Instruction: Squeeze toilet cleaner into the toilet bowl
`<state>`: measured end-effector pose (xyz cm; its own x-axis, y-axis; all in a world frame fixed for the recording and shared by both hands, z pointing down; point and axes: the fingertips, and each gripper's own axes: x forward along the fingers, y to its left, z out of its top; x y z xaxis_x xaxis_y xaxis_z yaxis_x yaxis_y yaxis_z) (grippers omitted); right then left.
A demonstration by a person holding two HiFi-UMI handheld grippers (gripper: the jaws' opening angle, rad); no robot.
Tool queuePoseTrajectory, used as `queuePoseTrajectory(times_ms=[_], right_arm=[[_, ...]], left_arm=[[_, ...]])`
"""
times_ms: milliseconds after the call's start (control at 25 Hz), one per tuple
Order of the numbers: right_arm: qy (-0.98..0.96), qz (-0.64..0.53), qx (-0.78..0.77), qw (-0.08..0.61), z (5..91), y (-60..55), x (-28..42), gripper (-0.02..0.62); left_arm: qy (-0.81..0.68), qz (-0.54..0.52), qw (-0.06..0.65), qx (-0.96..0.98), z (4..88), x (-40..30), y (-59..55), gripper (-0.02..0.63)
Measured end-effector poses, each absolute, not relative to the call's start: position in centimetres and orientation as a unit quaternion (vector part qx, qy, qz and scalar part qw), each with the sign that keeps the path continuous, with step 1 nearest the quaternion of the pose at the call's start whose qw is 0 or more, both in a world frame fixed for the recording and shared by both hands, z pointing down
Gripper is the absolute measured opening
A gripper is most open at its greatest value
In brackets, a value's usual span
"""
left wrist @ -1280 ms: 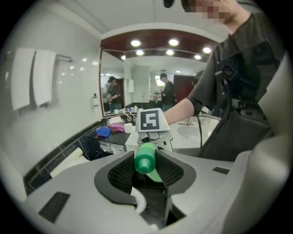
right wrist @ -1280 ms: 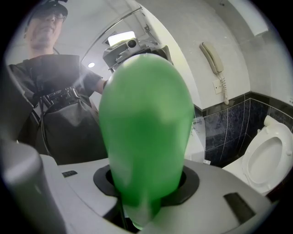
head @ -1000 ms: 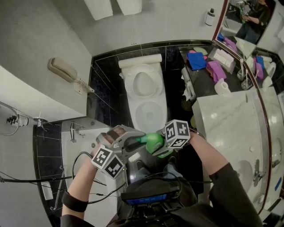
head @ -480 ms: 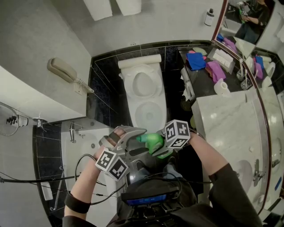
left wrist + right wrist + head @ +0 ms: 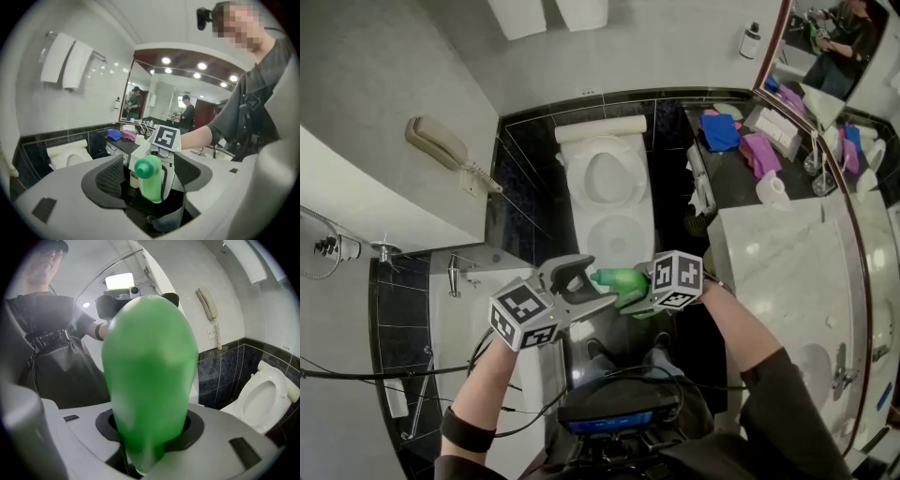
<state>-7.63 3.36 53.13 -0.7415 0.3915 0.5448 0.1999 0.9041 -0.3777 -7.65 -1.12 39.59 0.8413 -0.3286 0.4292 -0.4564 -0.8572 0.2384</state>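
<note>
Green bottle (image 5: 621,286): we log it pinched in right tongs (image 5: 628,298); left tongs (image 5: 579,278) just spreading, cap (image 5: 146,168) between, untouched; toilet (image 5: 609,202) beyond.

You are wearing a dark grey sleeve (image 5: 773,375) on your right arm, a black band (image 5: 461,427) on your left, and a black chest box (image 5: 614,414) trailing thin black cables (image 5: 478,352), and carrying pale grey left tongs (image 5: 579,274) and right tongs (image 5: 623,289), each bearing a black-and-white marker cube (image 5: 525,317).
</note>
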Motion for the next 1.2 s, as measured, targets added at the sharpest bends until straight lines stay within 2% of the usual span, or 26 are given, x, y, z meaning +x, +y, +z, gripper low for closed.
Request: queuePoseTrajectory(times_ms=[80,120,160,600,680,720,960,1200], right_arm=[[-0.926,0.143,-0.145,0.318,52.6,2.8,-7.9,0.189],[-0.929,0.137,-0.134,0.315,52.6,2.4,-8.0,0.189],[-0.933,0.129,-0.122,0.313,52.7,1.9,-8.1,0.189],[-0.947,0.091,-0.075,0.298,51.4,0.1,-9.4,0.189],[-0.946,0.102,-0.088,0.294,50.6,0.8,-9.6,0.19],[-0.945,0.105,-0.096,0.294,50.6,1.1,-9.5,0.19],[-0.937,0.118,-0.131,0.3,50.9,2.6,-9.0,0.189],[-0.94,0.122,-0.149,0.281,51.2,3.7,-9.1,0.189]], left_arm=[[-0.217,0.169,0.212,0.938,39.3,-8.0,-1.8,0.295],[-0.22,0.162,0.222,0.936,39.2,-8.2,-2.1,0.252],[-0.223,0.161,0.224,0.935,39.1,-8.3,-2.3,0.238],[-0.213,0.184,0.19,0.941,38.2,-8.0,-3.3,0.239],[-0.208,0.186,0.174,0.944,38.1,-7.8,-3.1,0.156],[-0.202,0.188,0.164,0.947,38.0,-7.7,-2.8,0.143],[-0.15,0.248,0.064,0.955,38.3,-6.9,-1.0,0.138],[-0.1,0.303,-0.159,0.934,38.1,-6.2,1.2,0.138]])
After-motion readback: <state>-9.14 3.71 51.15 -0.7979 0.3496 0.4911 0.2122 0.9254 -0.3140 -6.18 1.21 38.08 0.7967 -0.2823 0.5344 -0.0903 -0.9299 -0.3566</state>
